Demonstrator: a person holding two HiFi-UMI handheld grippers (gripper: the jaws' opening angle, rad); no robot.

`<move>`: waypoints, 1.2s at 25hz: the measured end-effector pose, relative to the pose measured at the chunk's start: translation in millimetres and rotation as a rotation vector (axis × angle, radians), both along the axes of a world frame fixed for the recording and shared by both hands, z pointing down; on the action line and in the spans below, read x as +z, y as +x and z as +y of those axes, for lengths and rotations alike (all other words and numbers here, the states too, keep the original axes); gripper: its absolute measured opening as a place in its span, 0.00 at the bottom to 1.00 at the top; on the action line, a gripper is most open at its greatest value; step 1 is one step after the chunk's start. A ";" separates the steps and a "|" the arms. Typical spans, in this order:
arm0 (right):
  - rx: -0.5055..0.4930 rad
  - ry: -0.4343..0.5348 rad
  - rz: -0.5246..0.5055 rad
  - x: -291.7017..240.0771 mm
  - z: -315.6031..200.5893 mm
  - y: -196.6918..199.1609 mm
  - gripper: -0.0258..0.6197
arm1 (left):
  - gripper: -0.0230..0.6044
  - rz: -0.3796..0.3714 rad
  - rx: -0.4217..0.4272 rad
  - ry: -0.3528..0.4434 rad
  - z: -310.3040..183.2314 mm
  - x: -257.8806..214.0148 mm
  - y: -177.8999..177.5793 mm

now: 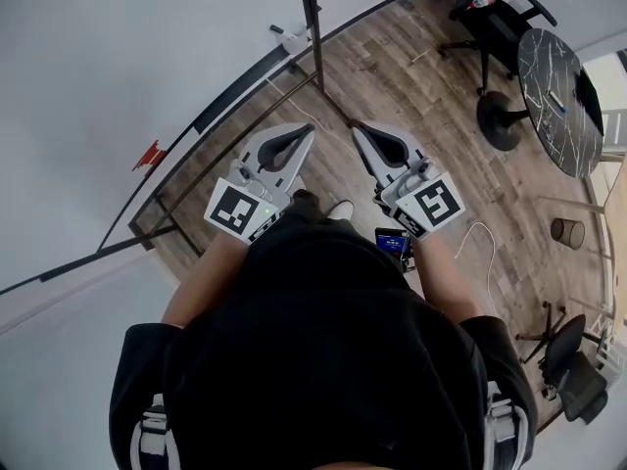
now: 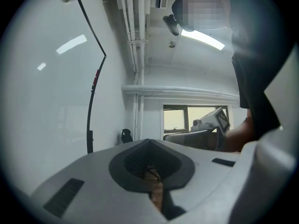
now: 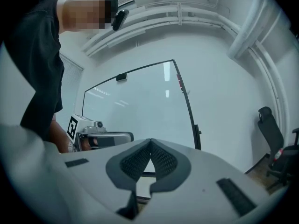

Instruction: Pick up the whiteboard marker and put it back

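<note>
Jaws on both the left gripper [image 1: 310, 132] and the right gripper [image 1: 356, 128] are pressed together at the tips, with nothing between them. What may be the whiteboard marker [image 2: 96, 78], a thin red strip too small to be sure of, sits against the black side frame of the whiteboard [image 3: 140, 106], well ahead of both grippers. Its long axis runs up along that edge, near upright, and which end is the cap cannot be told. Wooden floor [image 1: 411, 76] lies below, with a round dark desk [image 1: 558, 96] and an office chair [image 1: 490, 13] well off to the right.
</note>
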State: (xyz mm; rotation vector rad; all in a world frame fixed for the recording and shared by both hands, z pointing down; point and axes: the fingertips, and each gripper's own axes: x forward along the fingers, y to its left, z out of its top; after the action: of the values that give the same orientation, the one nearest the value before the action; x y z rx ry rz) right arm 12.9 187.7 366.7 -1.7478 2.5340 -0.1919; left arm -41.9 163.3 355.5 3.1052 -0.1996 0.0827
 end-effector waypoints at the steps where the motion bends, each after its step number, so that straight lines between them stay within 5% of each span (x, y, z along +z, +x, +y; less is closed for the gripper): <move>1: -0.004 -0.001 -0.001 1.0 -4.2 0.6 0.04 | 0.04 0.001 -0.005 -0.003 -3.9 0.6 0.8; 30: -0.051 -0.063 0.089 12.8 -209.6 32.8 0.04 | 0.04 0.033 -0.058 -0.043 -206.8 20.0 36.5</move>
State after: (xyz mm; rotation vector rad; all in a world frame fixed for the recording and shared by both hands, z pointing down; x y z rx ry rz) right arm 45.7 -21.9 379.4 -1.7524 2.6652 -0.2024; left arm -5.3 -43.5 375.5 3.0531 -0.2835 0.0336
